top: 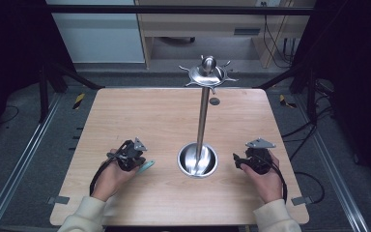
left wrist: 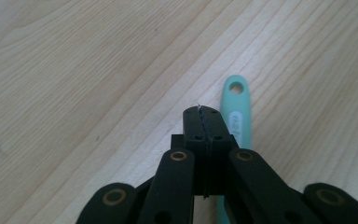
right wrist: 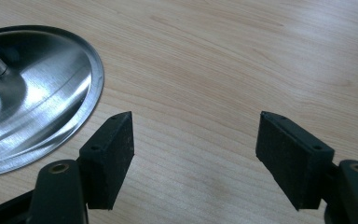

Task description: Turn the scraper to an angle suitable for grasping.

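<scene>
A teal utensil handle point(left wrist: 237, 109) with a hanging hole lies flat on the wooden table point(top: 140, 116). My left gripper point(left wrist: 204, 116) hovers just over it, jaws pressed flat together with nothing visible between them; the handle runs under and to the right of them. From above, the left gripper point(top: 140, 163) sits left of the steel stand, with the teal utensil point(top: 148, 166) poking out beside it. My right gripper point(right wrist: 196, 140) is open over bare wood, the stand's dish-shaped base point(right wrist: 37, 93) to its left. In the high view the right gripper point(top: 237, 162) rests right of the base.
A steel hanging stand rises from a round base point(top: 198, 159) at mid-table, its pole topped by a disc with several hooks point(top: 207, 73). A small dark round mark point(top: 214, 101) lies behind it. Dark frame rails and cables flank the table.
</scene>
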`<state>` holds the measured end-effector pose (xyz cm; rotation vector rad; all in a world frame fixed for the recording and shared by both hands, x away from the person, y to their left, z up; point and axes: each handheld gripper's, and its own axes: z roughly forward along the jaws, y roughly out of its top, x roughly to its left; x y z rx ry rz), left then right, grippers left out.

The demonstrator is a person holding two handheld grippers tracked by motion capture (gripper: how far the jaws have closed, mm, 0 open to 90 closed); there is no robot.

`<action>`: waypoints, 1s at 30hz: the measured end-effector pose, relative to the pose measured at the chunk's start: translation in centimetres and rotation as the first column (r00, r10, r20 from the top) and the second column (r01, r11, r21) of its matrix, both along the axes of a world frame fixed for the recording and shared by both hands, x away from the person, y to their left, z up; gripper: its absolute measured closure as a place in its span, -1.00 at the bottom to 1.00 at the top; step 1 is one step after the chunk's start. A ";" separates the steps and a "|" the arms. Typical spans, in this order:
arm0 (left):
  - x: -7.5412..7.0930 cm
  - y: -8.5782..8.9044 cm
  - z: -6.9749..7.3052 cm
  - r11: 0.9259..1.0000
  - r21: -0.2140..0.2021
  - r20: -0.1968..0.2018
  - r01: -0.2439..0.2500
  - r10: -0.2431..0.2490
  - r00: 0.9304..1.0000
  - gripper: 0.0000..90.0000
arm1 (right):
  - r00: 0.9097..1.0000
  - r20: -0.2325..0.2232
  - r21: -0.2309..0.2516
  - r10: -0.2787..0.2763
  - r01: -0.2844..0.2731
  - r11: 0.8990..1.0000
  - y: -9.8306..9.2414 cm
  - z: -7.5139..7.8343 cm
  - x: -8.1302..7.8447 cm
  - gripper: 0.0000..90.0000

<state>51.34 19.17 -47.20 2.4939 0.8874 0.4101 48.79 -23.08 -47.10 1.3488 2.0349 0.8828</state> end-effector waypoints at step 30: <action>-1.8 -2.8 2.7 0.973 0.107 -0.044 0.206 -0.202 0.978 0.84 | 1.000 0.003 0.017 0.013 -0.013 1.000 0.2 0.1 0.0 -0.44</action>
